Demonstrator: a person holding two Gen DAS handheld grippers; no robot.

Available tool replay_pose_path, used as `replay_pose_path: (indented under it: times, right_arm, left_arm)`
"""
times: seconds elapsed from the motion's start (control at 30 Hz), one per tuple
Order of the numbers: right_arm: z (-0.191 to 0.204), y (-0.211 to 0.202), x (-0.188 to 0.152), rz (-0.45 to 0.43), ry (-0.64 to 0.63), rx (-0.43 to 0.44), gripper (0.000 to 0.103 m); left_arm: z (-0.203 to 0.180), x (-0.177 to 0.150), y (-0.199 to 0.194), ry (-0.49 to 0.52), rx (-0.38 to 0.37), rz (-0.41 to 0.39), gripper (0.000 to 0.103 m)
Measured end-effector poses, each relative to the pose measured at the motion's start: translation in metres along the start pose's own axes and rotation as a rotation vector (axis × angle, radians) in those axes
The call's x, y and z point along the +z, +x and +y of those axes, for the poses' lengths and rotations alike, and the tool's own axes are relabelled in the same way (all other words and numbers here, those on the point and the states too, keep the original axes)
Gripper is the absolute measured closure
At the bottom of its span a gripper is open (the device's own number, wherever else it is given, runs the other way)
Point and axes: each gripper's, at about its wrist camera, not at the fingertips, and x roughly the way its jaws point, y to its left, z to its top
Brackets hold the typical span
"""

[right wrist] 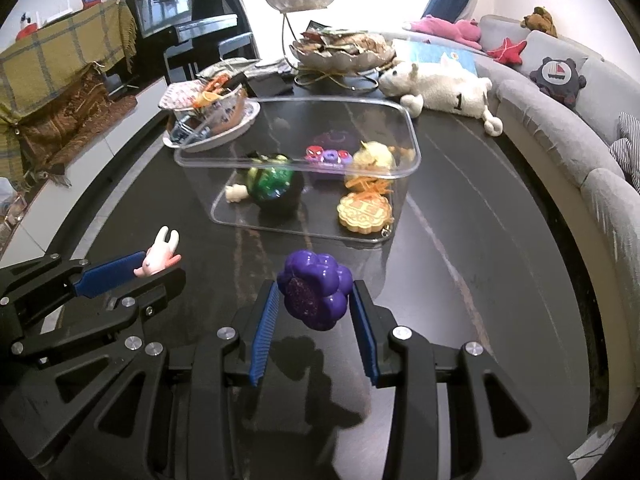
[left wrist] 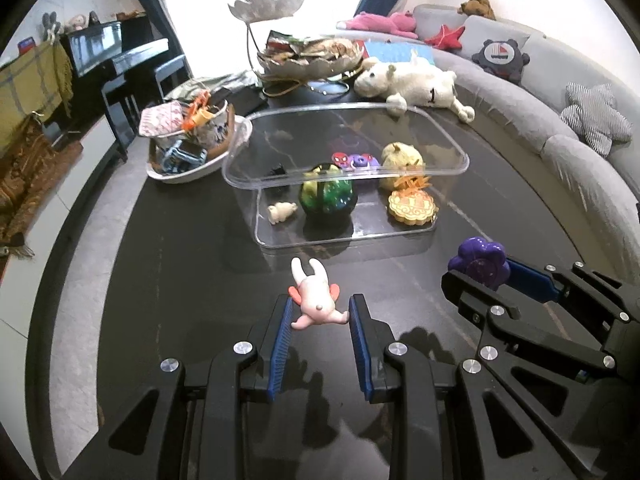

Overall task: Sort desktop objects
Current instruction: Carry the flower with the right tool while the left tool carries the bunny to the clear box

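Note:
A small pink rabbit figure (left wrist: 316, 300) hangs above the dark table, my left gripper (left wrist: 320, 312) shut on it between blue pads. In the right wrist view the same rabbit figure (right wrist: 160, 258) shows at the left gripper's (right wrist: 152, 276) tips. A glossy purple flower-shaped toy (right wrist: 316, 288) is clamped in my right gripper (right wrist: 314, 300), also lifted off the table. From the left wrist view the purple toy (left wrist: 480, 260) sits in the right gripper (left wrist: 484, 280) at the right. Just beyond both stands a clear plastic box (left wrist: 280, 184) (right wrist: 224, 200) holding several small toys.
The box holds a green-black ball (left wrist: 328, 196), a golden mooncake-shaped charm (left wrist: 412, 208), a tiny cream figure (left wrist: 280, 212) and a yellow toy (left wrist: 400, 156). A white dish of clutter (left wrist: 188, 168) stands left of it. A white plush animal (left wrist: 416, 84), a metal lotus stand (left wrist: 308, 64) and a grey sofa (left wrist: 560, 120) lie beyond.

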Motion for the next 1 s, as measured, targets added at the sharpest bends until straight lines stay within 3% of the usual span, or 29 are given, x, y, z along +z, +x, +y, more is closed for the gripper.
replay_pose_path:
  times: [0.53,1.0]
  right_arm:
    - [0.013,-0.043,0.004,-0.073,-0.028,-0.007,0.069]
    - [0.015,-0.06,0.015,-0.109,-0.038,-0.023,0.068]
  left_arm:
    - [0.002,-0.001,-0.048,-0.021,0.014,-0.086,0.078]
    - [0.003,0.01,-0.064,-0.021,0.022,-0.123,0.078]
